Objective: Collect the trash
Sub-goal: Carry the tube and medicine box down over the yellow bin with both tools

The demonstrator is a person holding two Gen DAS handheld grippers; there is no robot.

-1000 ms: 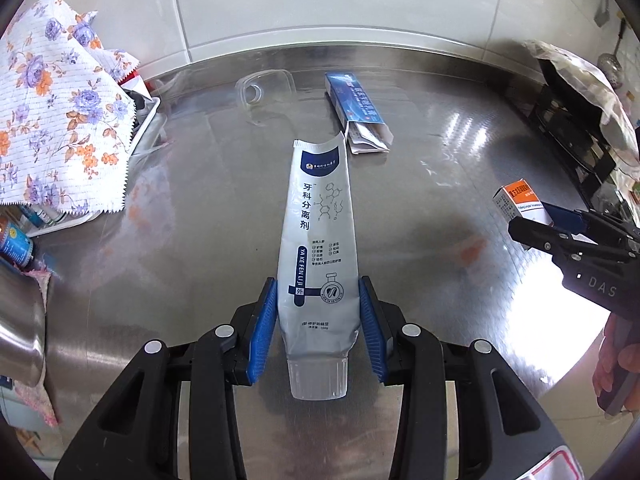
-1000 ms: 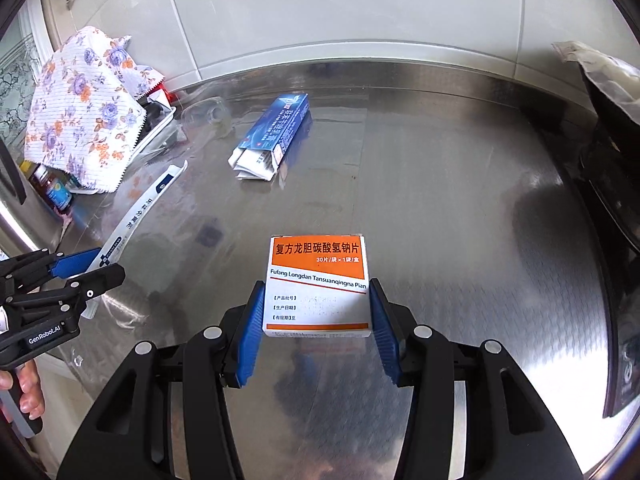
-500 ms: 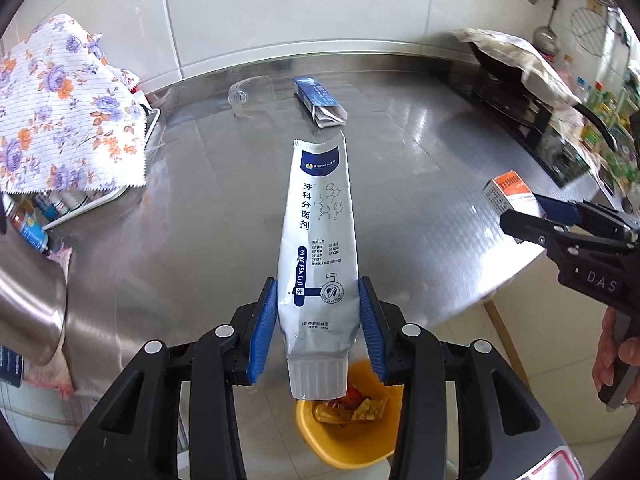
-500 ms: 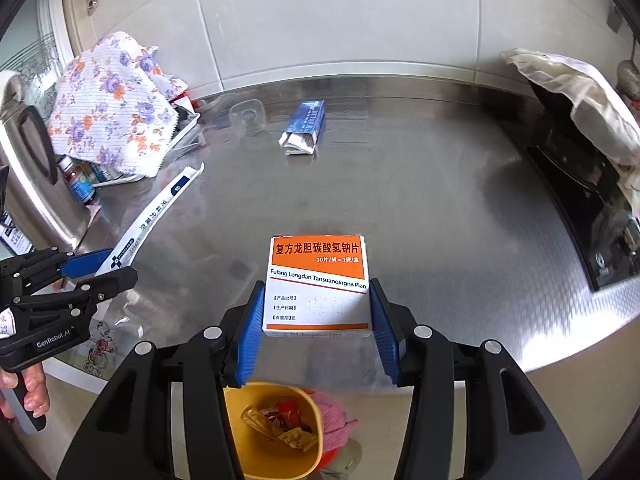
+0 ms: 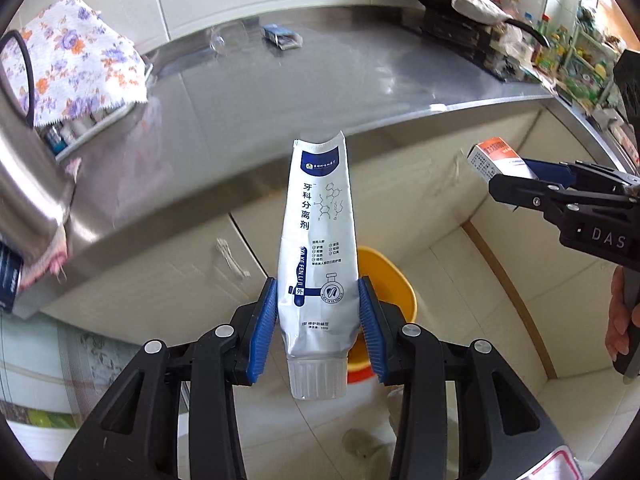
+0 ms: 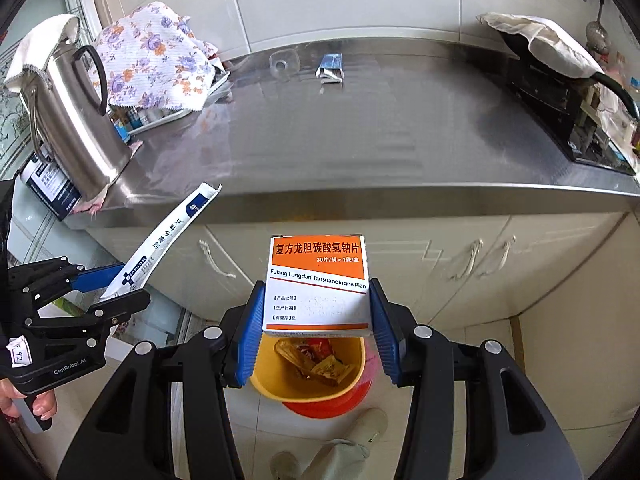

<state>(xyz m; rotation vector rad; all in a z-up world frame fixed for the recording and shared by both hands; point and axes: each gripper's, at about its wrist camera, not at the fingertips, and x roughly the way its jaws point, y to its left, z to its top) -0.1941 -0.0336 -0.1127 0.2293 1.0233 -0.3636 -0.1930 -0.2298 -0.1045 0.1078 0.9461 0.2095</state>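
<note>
My left gripper [image 5: 318, 320] is shut on a silver-white toothpaste tube [image 5: 320, 240], cap end toward the camera, held off the counter above the floor. Behind the tube sits a yellow trash bin [image 5: 390, 284]. My right gripper [image 6: 318, 324] is shut on an orange-and-white medicine box [image 6: 318, 284], held right over the yellow trash bin [image 6: 272, 388], which holds crumpled wrappers. The left wrist view has the right gripper [image 5: 520, 184] with the box [image 5: 490, 156] at the right edge. The right wrist view has the left gripper [image 6: 104, 288] with the tube [image 6: 168, 240] at the left.
A steel counter [image 6: 360, 140] holds a blue carton [image 6: 331, 67] and a clear plastic piece [image 6: 282, 63] near the wall. A steel kettle [image 6: 76, 120], a flowered cloth [image 6: 152, 56] and a stove with a covered pan [image 6: 552, 64] line its ends. Cabinet doors [image 6: 440, 260] stand below.
Both grippers pulled back from over the counter, past its front edge, carrying the tube and the box. The yellow bin on the floor came into view beneath them.
</note>
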